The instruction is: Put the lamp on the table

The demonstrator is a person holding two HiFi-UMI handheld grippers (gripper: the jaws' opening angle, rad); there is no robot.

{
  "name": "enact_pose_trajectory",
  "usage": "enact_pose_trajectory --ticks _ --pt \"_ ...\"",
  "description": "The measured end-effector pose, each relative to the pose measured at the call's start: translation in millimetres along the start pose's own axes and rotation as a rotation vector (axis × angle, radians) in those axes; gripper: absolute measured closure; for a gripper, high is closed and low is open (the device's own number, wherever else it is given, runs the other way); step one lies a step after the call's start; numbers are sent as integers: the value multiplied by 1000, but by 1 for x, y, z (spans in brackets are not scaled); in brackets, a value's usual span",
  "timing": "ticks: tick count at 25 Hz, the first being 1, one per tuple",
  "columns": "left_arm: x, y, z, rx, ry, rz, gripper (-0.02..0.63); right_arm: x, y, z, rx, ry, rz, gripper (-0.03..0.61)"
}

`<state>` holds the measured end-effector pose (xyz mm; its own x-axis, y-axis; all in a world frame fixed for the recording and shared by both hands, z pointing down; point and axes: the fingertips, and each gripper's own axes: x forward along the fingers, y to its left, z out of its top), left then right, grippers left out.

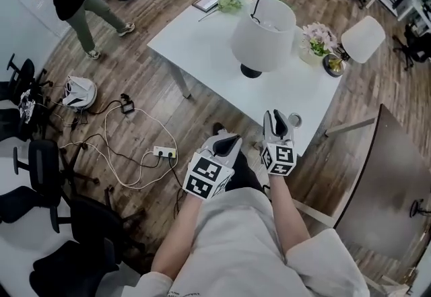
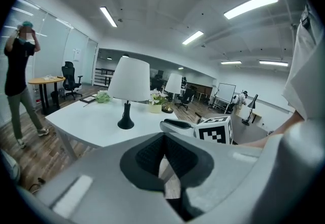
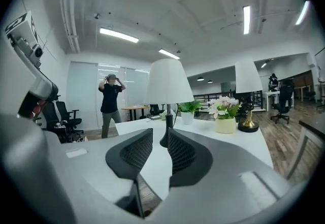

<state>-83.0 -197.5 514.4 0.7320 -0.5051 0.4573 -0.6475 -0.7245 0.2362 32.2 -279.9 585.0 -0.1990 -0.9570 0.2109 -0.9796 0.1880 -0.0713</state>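
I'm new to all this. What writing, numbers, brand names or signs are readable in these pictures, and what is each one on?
No words or numbers are readable in any view.
Left tongs, marker cube: black-and-white square pattern, no letters.
Right tongs, marker cube: same kind of pattern, no letters.
Frame on the table: too small to read.
Sheet on the far wall: too blurred to read.

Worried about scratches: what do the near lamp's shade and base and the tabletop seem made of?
Shade: matte white, probably fabric or paper, no gloss.
Base: smooth black, metal or plastic, unclear which.
Tabletop: flat white with slight sheen, likely laminate.
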Motion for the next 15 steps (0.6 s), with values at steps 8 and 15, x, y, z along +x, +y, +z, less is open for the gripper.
enact_pose_trajectory --ticks 8,15 --pt "-20 -26 -18 -33 -13 28 614 -45 5 13 1 -21 24 525" --pt "-19 -39 -9 -72 -48 68 614 -69 3 27 20 -13 93 554"
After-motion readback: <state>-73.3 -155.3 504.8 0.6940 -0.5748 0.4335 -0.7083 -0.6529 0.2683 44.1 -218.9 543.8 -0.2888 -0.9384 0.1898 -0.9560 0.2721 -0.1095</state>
